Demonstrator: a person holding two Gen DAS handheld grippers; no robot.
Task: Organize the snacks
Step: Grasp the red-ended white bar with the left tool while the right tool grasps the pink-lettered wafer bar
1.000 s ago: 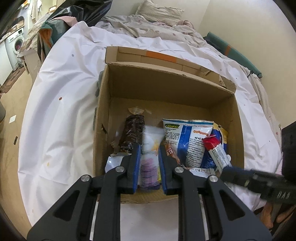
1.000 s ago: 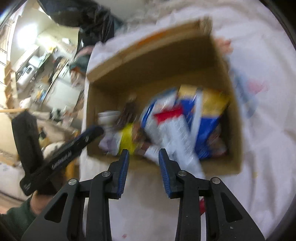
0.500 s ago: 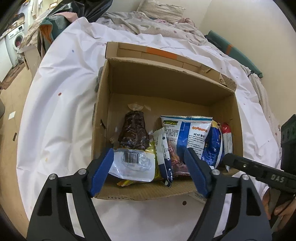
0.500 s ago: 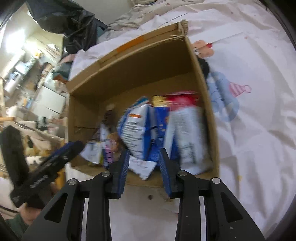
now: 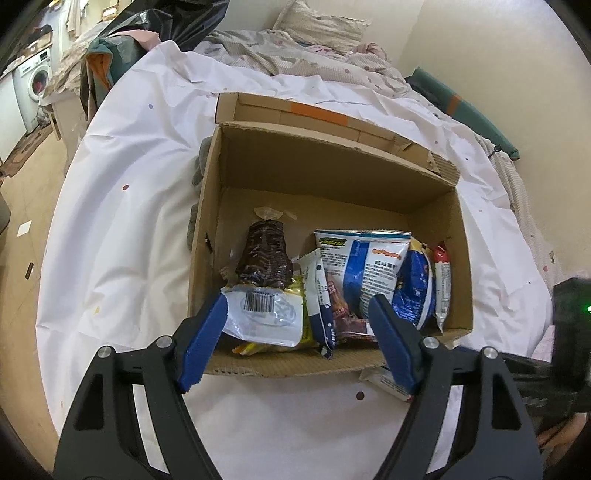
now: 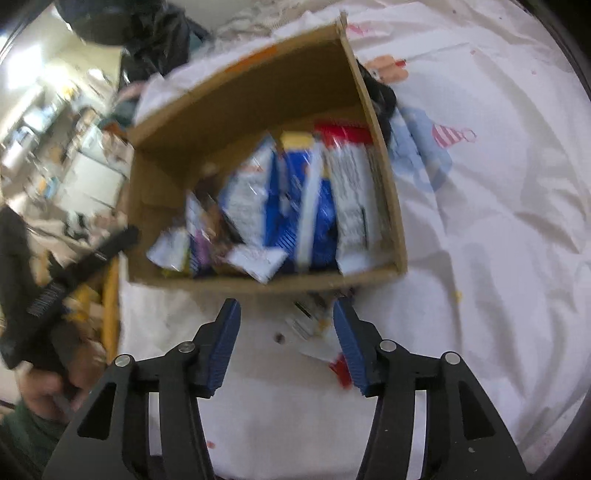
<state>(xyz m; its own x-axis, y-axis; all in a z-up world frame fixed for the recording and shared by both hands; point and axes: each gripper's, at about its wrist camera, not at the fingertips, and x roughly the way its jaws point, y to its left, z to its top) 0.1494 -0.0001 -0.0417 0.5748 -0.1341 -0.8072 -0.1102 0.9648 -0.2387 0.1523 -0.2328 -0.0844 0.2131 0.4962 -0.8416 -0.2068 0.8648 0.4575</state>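
Note:
An open cardboard box (image 5: 332,177) sits on a white sheet and holds several snack packs: a dark brown pack (image 5: 264,254), a white barcode pack (image 5: 262,317), a blue-and-white bag (image 5: 373,266) and a red-topped pack (image 5: 442,280). My left gripper (image 5: 295,332) is open and empty over the box's near wall. My right gripper (image 6: 286,336) is open in front of the box (image 6: 258,110), above a white-and-red snack pack (image 6: 314,332) on the sheet. That pack also shows in the left wrist view (image 5: 386,382), partly hidden by a finger.
The white sheet (image 5: 122,221) covers a bed, with a crumpled blanket and pillow (image 5: 325,29) behind the box. A wall (image 5: 498,55) runs along the right. The floor and a washing machine (image 5: 35,79) lie to the left.
My left gripper let go of a snack pack in the box and opened wide. My right gripper dropped the red-topped pack in the box, pulled back and opened over the loose pack.

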